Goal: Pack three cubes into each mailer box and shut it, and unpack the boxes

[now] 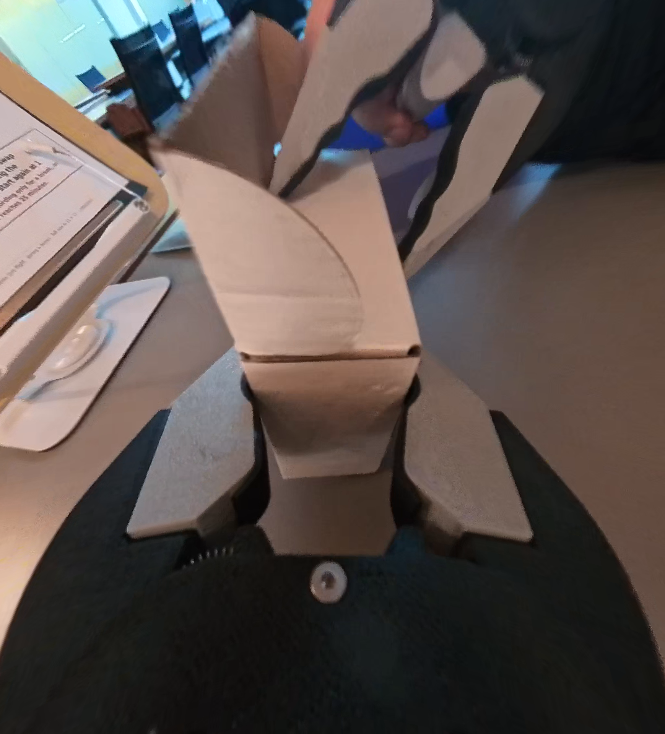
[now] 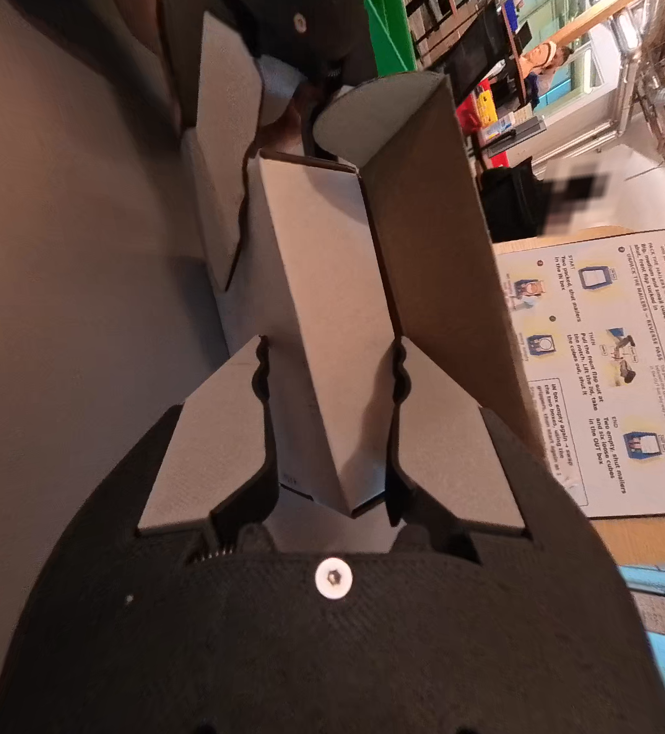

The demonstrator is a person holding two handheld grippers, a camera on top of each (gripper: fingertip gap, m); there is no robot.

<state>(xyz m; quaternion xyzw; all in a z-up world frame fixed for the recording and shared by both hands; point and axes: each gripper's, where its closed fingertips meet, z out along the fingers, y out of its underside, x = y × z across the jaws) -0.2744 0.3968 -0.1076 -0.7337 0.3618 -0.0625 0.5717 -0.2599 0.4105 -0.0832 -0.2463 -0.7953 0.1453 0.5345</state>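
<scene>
Fingers [image 1: 257, 421] of left gripper [image 1: 330, 417] clamped on flap of white mailer box [image 1: 299, 278], held up above bench [image 1: 561, 317]. Right gripper [image 2: 330, 397] closed across a narrow side of same box [image 2: 322, 298], fingers [image 2: 410, 377] touching card on both sides, brown inner lid [image 2: 434, 258] open to one side. Right gripper also visible far side of box in left view [image 1: 462, 119]. Instruction sheet [image 1: 17, 190] on stand just beside, left. Same sheet [image 2: 609, 377] lying off to one side in right view. Motion blur; box contents not visible.
</scene>
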